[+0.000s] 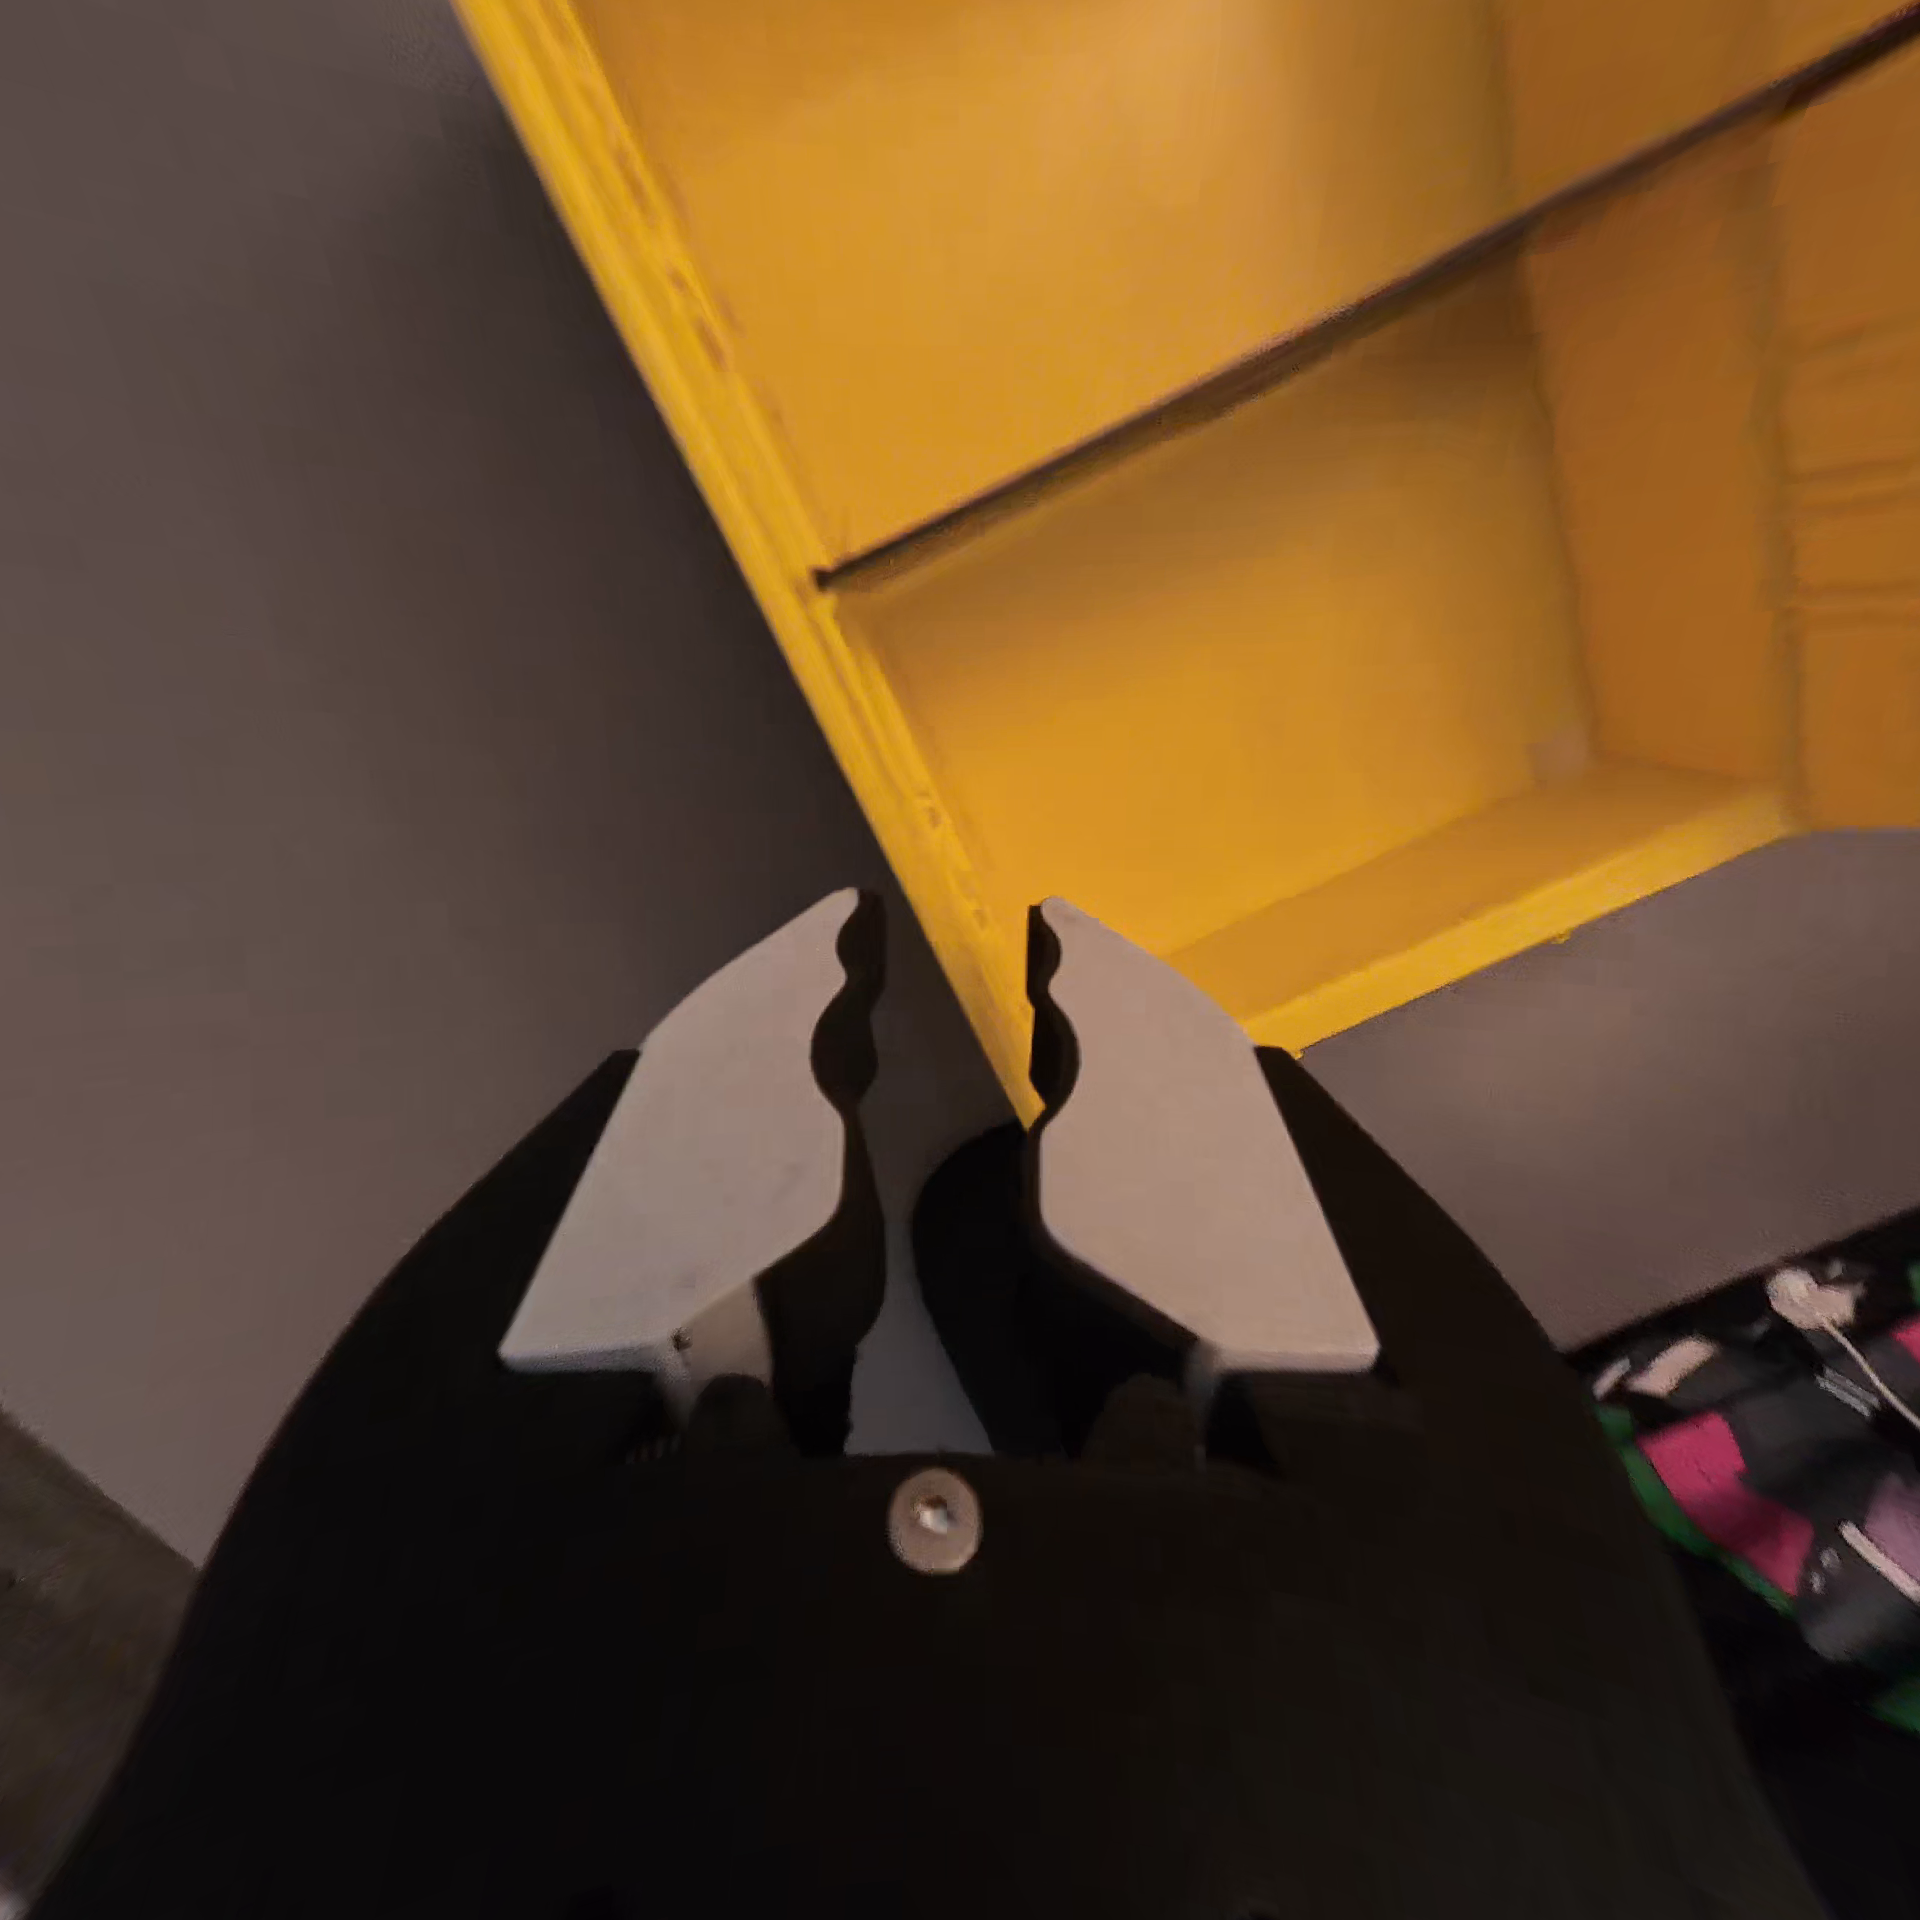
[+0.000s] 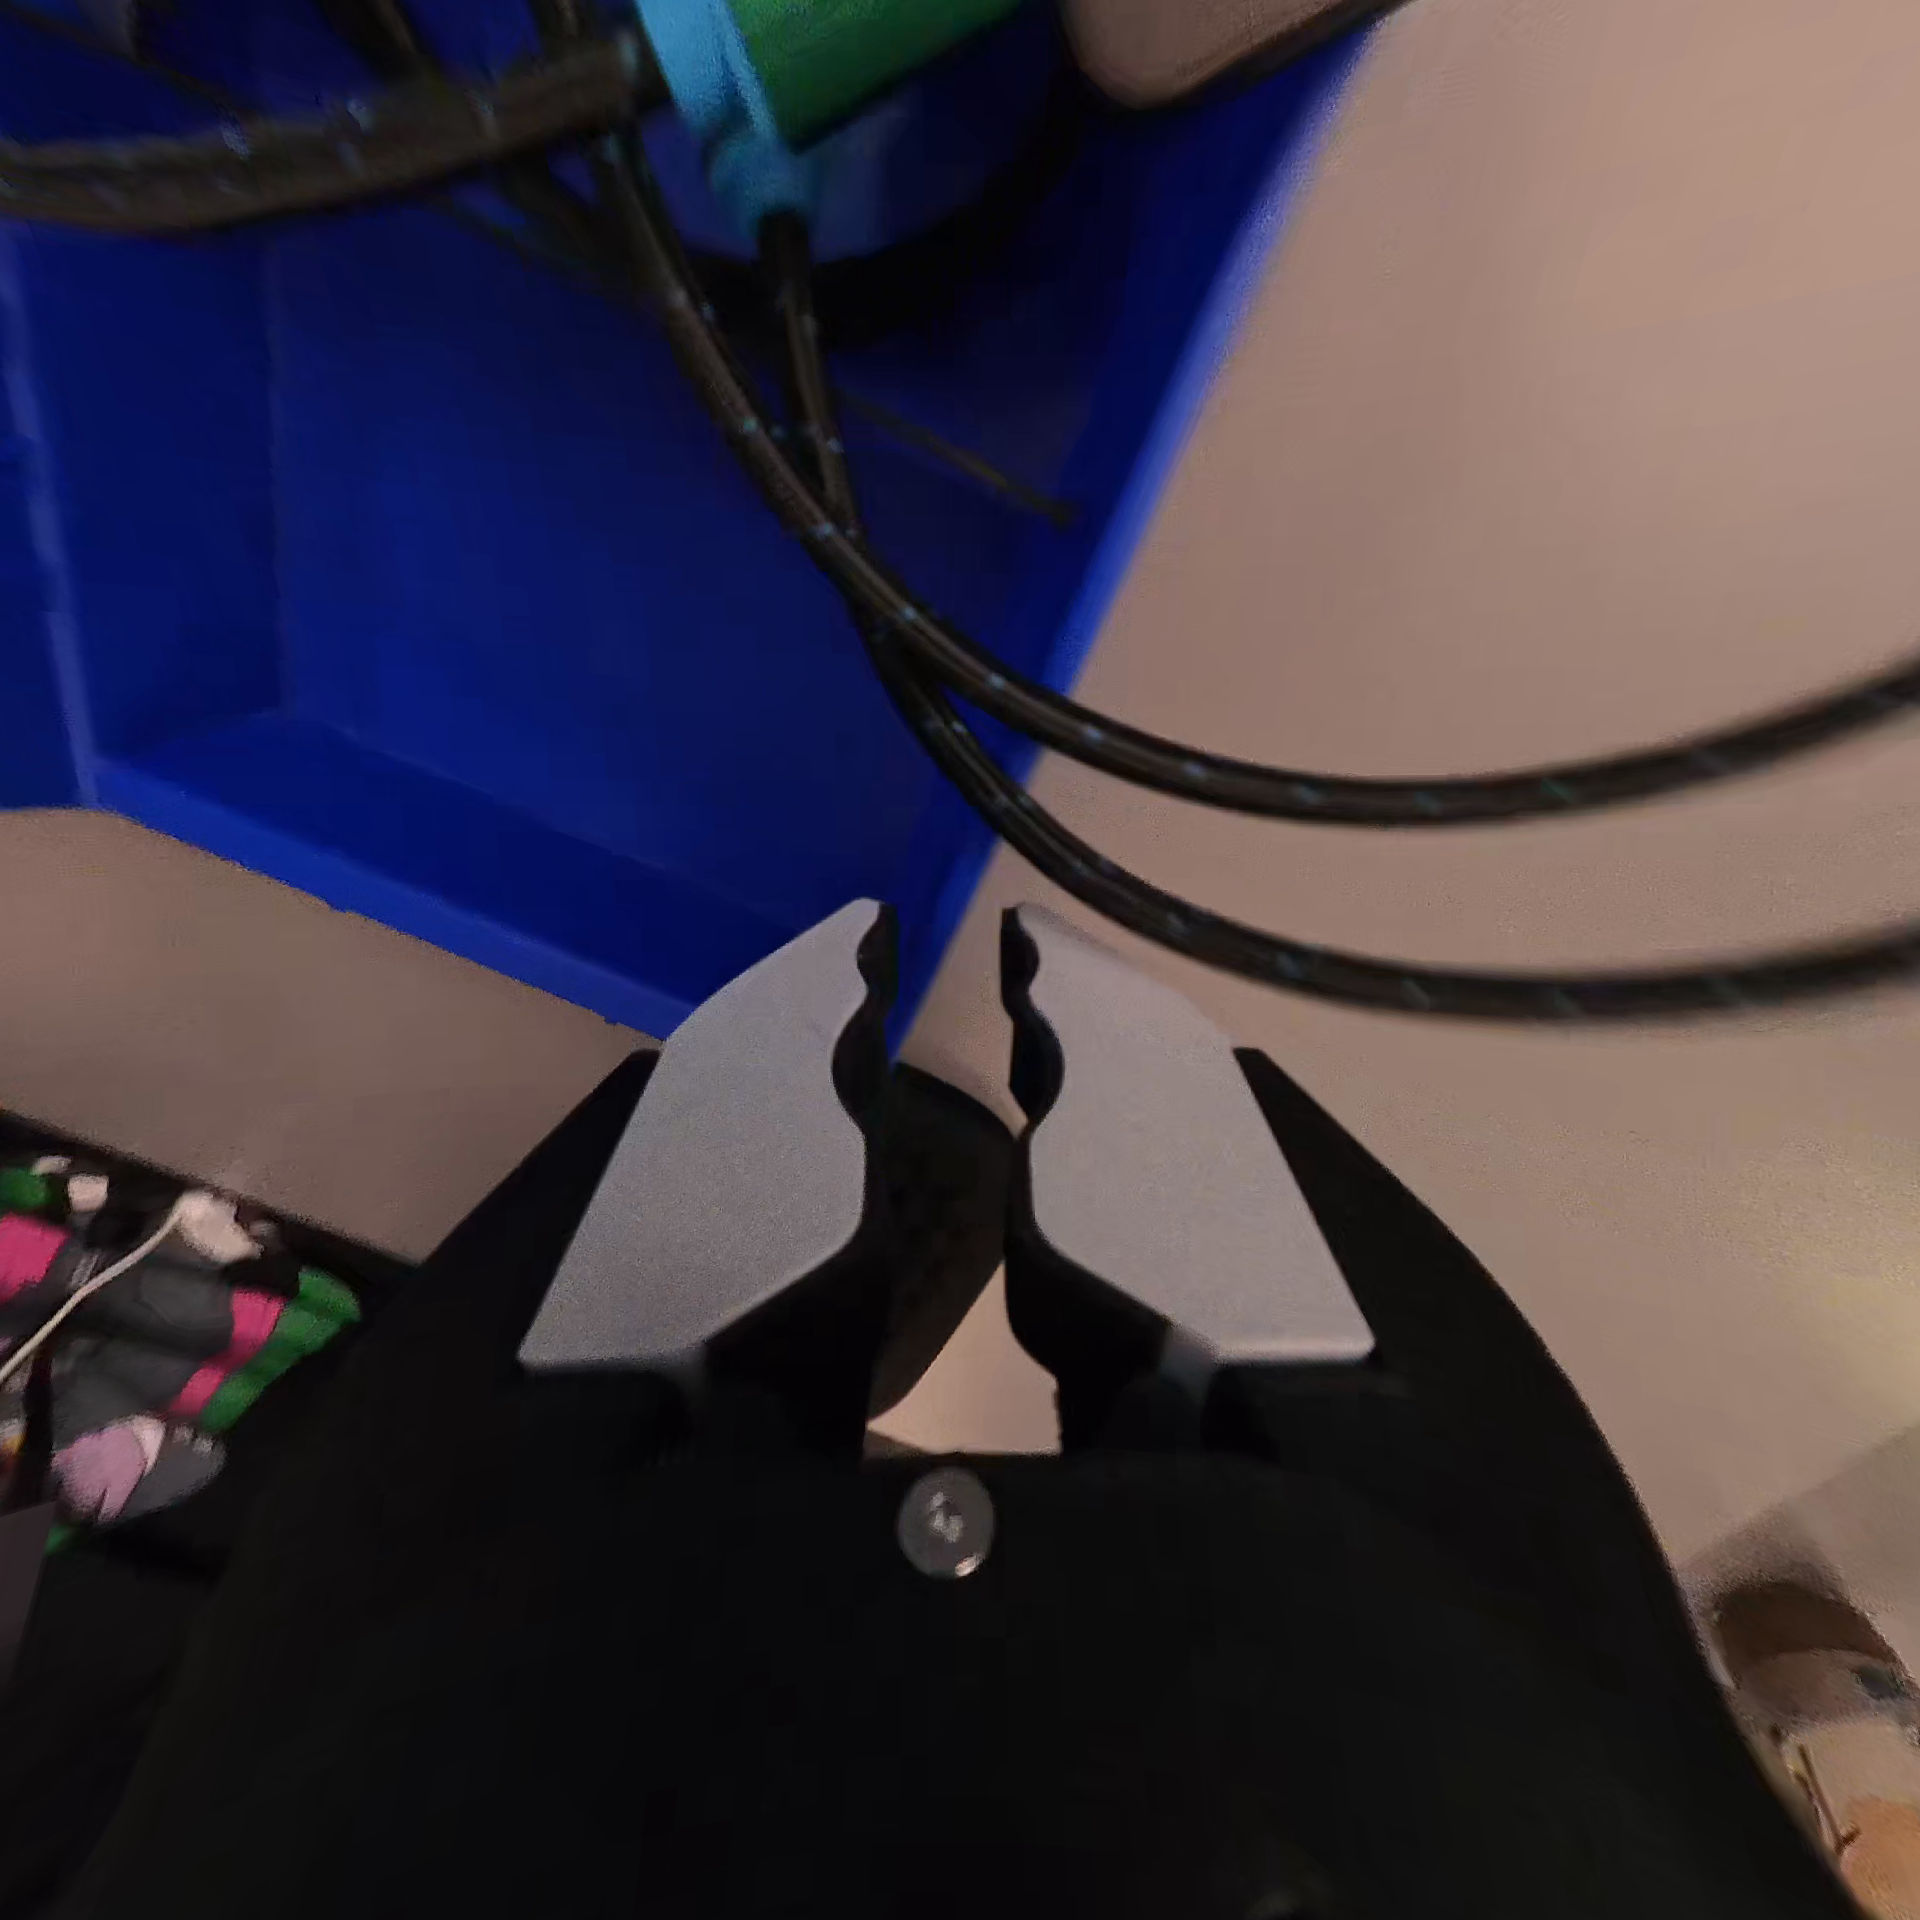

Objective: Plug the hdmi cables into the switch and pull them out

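My left gripper [image 1: 956, 920] is open and empty, its grey fingers hovering over the near corner of a yellow divided tray [image 1: 1195, 499]. No cable or switch shows in the left wrist view. My right gripper [image 2: 943, 930] is open and empty, above the near corner of a blue tray [image 2: 468, 623]. Two black braided cables [image 2: 1195, 758] run from the blue tray out to the right across the beige table [image 2: 1558, 416]. They lead up to a light blue and green device [image 2: 790, 73] at the top edge, blurred. The cables lie just beyond my right fingertips, apart from them.
The yellow tray has empty compartments split by dark dividers. A grey table surface [image 1: 312, 623] lies left of it. A patterned pink, green and black cloth [image 1: 1766, 1455] with a white cord sits at the lower right of the left view and the lower left of the right view [image 2: 135, 1320].
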Motion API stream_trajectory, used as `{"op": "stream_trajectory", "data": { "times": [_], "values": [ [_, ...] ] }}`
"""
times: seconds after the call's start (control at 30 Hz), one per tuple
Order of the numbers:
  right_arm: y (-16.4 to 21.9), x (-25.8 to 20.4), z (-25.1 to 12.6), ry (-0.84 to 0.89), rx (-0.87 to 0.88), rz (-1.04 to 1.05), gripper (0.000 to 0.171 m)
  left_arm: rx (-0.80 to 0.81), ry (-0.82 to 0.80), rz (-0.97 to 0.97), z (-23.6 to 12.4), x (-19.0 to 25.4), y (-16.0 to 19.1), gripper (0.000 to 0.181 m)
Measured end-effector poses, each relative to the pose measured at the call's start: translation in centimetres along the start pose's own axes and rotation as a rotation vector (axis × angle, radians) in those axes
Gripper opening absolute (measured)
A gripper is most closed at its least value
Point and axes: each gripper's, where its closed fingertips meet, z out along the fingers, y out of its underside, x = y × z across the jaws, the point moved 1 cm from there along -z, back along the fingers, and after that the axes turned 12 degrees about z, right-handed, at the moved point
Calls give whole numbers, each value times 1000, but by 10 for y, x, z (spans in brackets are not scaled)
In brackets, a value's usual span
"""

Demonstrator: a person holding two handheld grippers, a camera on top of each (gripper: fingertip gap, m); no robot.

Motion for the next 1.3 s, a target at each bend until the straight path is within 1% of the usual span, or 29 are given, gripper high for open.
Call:
{"op": "stream_trajectory", "data": {
  "times": [0.03, 0.07, 0.13, 0.17, 0.23, 0.27, 0.3, 0.33, 0.37, 0.4, 0.43, 0.47, 0.53, 0.63, 0.7, 0.73, 0.8, 0.83, 0.87, 0.93, 0.97, 1.07, 1.1, 1.13, 1.17, 1.23, 1.3],
  "values": [
    [-4, 2, -15, 25, 77, 21, 22, 73, -44, 2, -15, -2, -6, 27],
    [-9, -2, -32, 29, 170, 34, 22, 154, -102, 4, -32, -5, -14, 35],
    [-27, -27, -71, 6, 410, -10, 25, 341, -238, 10, -68, -11, -34, 42],
    [-38, -50, -93, -27, 556, -75, 25, 448, -307, 20, -87, -12, -47, 45],
    [-53, -113, -133, -157, 860, -275, 28, 669, -430, 49, -123, -7, -70, 52],
    [-53, -146, -144, -235, 985, -373, 37, 764, -491, 59, -138, -3, -78, 55],
    [-47, -176, -144, -322, 1070, -457, 39, 844, -552, 69, -151, 1, -84, 59],
    [-39, -209, -136, -436, 1085, -526, 43, 909, -612, 79, -162, 5, -89, 61],
    [-34, -237, -117, -529, 995, -538, 45, 961, -668, 93, -170, 11, -92, 62],
    [-32, -259, -92, -576, 873, -517, 53, 1001, -718, 108, -177, 16, -95, 64],
    [-35, -273, -65, -564, 752, -502, 57, 1035, -763, 120, -183, 21, -98, 66],
    [-43, -279, -42, -515, 658, -484, 57, 1064, -802, 120, -188, 26, -101, 67],
    [-72, -274, -14, -359, 581, -407, 57, 1106, -844, 121, -193, 35, -105, 70],
    [-99, -268, 6, -223, 471, -338, 57, 1109, -848, 142, -189, 46, -112, 72],
    [-99, -277, 17, -243, 369, -290, 54, 1089, -845, 154, -184, 49, -116, 74],
    [-99, -277, 25, -201, 335, -283, 54, 1081, -847, 155, -182, 49, -117, 74],
    [-100, -263, 39, -36, 281, -304, 55, 1066, -855, 159, -179, 49, -117, 74],
    [-99, -258, 43, 17, 256, -313, 56, 1058, -855, 159, -178, 48, -118, 74],
    [-95, -261, 48, -8, 217, -295, 54, 1057, -850, 158, -178, 48, -118, 75],
    [-86, -273, 59, -121, 144, -188, 50, 1068, -833, 148, -179, 48, -117, 75],
    [-84, -277, 65, -144, 120, -152, 50, 1072, -827, 139, -179, 47, -117, 75],
    [-74, -273, 91, -81, 48, -144, 50, 1080, -811, 121, -181, 44, -114, 75],
    [-71, -270, 99, -56, 19, -151, 47, 1077, -808, 118, -181, 43, -114, 75],
    [-71, -267, 106, -34, -5, -150, 41, 1075, -804, 117, -181, 42, -113, 75],
    [-71, -267, 111, -40, -27, -148, 39, 1075, -799, 114, -181, 42, -112, 75],
    [-71, -270, 118, -82, -85, -120, 28, 1075, -776, 112, -181, 42, -111, 75],
    [-74, -269, 118, -98, -137, -82, 22, 1081, -707, 114, -179, 46, -112, 76]
  ]
}}
